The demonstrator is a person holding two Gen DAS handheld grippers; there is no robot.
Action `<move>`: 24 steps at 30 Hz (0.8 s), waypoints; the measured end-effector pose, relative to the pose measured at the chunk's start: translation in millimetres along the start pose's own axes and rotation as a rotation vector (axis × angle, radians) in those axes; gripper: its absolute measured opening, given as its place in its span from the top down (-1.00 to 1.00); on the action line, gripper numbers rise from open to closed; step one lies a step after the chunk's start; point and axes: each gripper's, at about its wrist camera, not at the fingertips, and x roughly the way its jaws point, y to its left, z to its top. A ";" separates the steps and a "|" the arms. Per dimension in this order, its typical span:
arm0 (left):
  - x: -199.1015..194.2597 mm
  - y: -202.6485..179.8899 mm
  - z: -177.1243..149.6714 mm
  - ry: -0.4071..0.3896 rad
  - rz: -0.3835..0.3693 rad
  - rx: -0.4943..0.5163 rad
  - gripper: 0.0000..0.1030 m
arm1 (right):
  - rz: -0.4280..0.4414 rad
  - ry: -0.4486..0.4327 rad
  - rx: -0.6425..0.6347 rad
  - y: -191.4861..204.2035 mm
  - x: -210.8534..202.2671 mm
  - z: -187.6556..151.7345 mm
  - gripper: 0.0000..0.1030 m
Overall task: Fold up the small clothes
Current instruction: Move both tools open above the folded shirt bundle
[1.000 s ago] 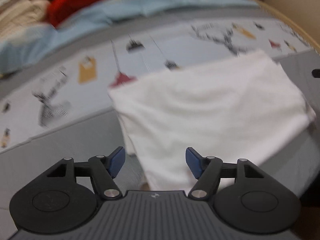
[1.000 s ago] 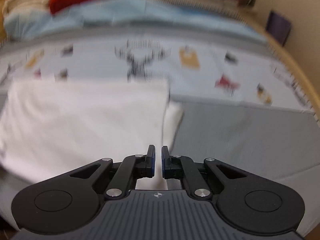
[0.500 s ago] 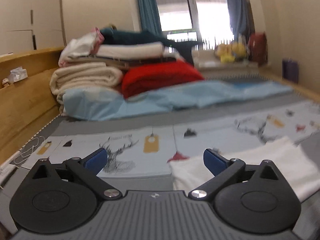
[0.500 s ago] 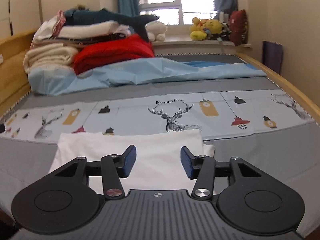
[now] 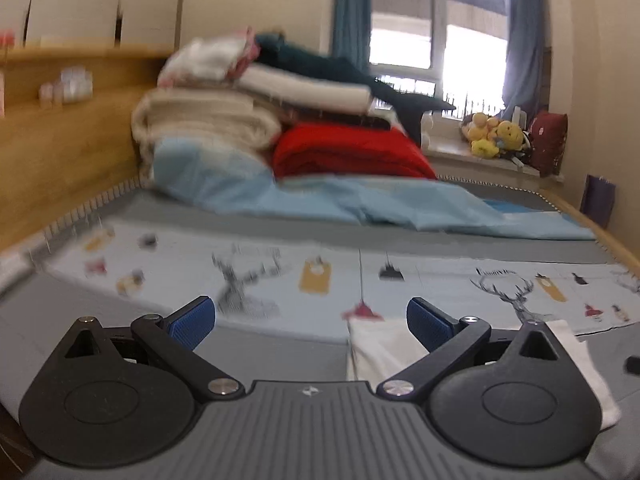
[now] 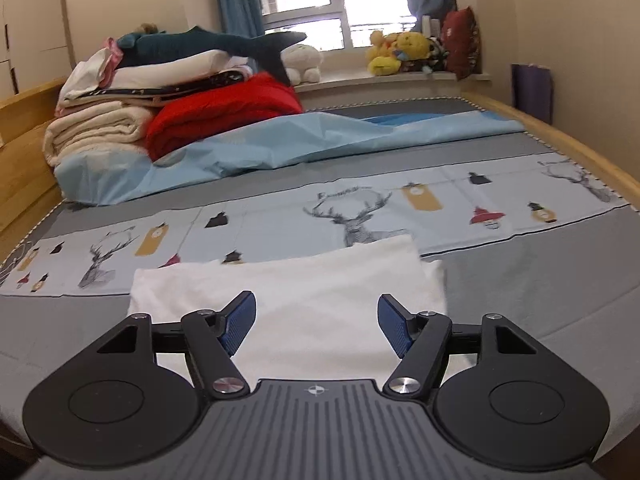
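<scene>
White cloth, a folded garment point(image 6: 304, 300), lies flat on the grey bed point(image 6: 540, 280) in the lower middle of the right wrist frame, its far edge overlapping the pale printed band with deer point(image 6: 356, 220). The right gripper point(image 6: 316, 322) sits low over the garment's near part with its jaws wide apart, nothing between the blue pads point(image 6: 238, 326). In the left wrist frame the garment point(image 5: 380, 348) shows only at the lower right, partly behind the left gripper point(image 5: 310, 322), whose jaws are also spread wide and empty. At the upper left of both frames a pile of folded bedding point(image 6: 100, 128) rests beside a red blanket point(image 6: 224, 114), with a light blue sheet point(image 6: 320, 140) spread in front. Yellow plush toys point(image 6: 396, 54) line the windowsill.
</scene>
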 end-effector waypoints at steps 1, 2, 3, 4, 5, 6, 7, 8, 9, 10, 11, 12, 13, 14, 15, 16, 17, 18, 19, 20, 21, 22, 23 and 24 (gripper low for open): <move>6.8 5.0 -6.4 0.024 -0.004 -0.022 -0.99 | 0.006 0.009 -0.015 5.9 3.0 -1.4 -0.35; 15.9 9.8 -13.0 0.062 -0.005 -0.048 -0.98 | 0.015 0.018 -0.028 12.0 5.5 -2.6 -0.35; 28.0 11.7 -12.2 0.120 -0.012 -0.039 -0.96 | 0.026 0.027 -0.044 18.6 8.3 -4.0 -0.35; 33.2 13.5 -12.1 0.114 -0.023 -0.031 -0.96 | 0.040 0.038 -0.067 27.3 11.8 -5.8 -0.33; 37.3 15.1 -12.6 0.106 -0.024 -0.022 -0.96 | 0.050 0.047 -0.088 34.7 14.3 -7.0 -0.31; 44.8 17.3 -13.3 0.117 -0.015 -0.007 -0.96 | 0.063 0.056 -0.114 44.1 17.7 -8.7 -0.25; 50.7 20.1 -13.6 0.140 -0.012 -0.009 -0.92 | 0.079 0.067 -0.144 55.4 22.5 -11.5 -0.15; 55.8 24.1 -13.5 0.160 -0.018 -0.026 -0.90 | 0.092 0.077 -0.169 65.6 26.2 -14.2 -0.06; 60.4 29.6 -13.0 0.174 -0.027 -0.057 -0.86 | 0.111 0.090 -0.196 76.6 31.1 -17.4 0.19; 63.9 35.0 -12.2 0.186 -0.031 -0.087 -0.78 | 0.133 0.103 -0.219 86.8 35.6 -19.8 0.43; 66.7 37.7 -12.0 0.196 -0.031 -0.106 -0.73 | 0.156 0.115 -0.244 98.4 39.7 -23.2 0.50; 69.6 41.3 -11.9 0.207 -0.031 -0.123 -0.62 | 0.180 0.125 -0.272 110.9 43.3 -27.1 0.59; 73.4 44.6 -10.4 0.217 -0.027 -0.135 -0.49 | 0.208 0.134 -0.309 125.7 47.4 -32.2 0.63; 75.9 46.3 -10.0 0.224 -0.024 -0.141 -0.43 | 0.228 0.139 -0.337 137.3 49.6 -35.7 0.63; 80.1 47.6 -9.7 0.237 -0.019 -0.142 -0.36 | 0.248 0.144 -0.367 149.9 52.7 -40.0 0.63; 83.0 49.0 -9.8 0.249 -0.017 -0.141 -0.35 | 0.273 0.153 -0.397 163.8 56.2 -45.7 0.63; 85.6 50.5 -10.5 0.262 -0.017 -0.142 -0.35 | 0.290 0.163 -0.418 173.7 59.2 -49.2 0.63; 89.1 53.0 -10.9 0.280 -0.022 -0.148 -0.35 | 0.309 0.180 -0.443 185.8 63.8 -55.1 0.63; 92.4 55.3 -11.3 0.293 -0.022 -0.152 -0.35 | 0.321 0.195 -0.464 195.7 68.4 -60.5 0.62; 95.6 57.6 -11.7 0.303 -0.018 -0.155 -0.35 | 0.329 0.210 -0.482 203.8 72.3 -65.3 0.60; 98.1 59.9 -12.0 0.313 -0.013 -0.159 -0.35 | 0.331 0.231 -0.510 213.8 78.6 -71.6 0.49; 100.4 63.2 -12.4 0.321 -0.010 -0.167 -0.35 | 0.330 0.243 -0.533 220.7 83.3 -76.6 0.34; 101.3 64.0 -12.7 0.327 -0.009 -0.173 -0.36 | 0.330 0.249 -0.559 228.2 88.2 -81.8 0.27; 104.1 66.7 -12.9 0.336 -0.008 -0.181 -0.36 | 0.333 0.252 -0.575 234.2 92.5 -86.1 0.20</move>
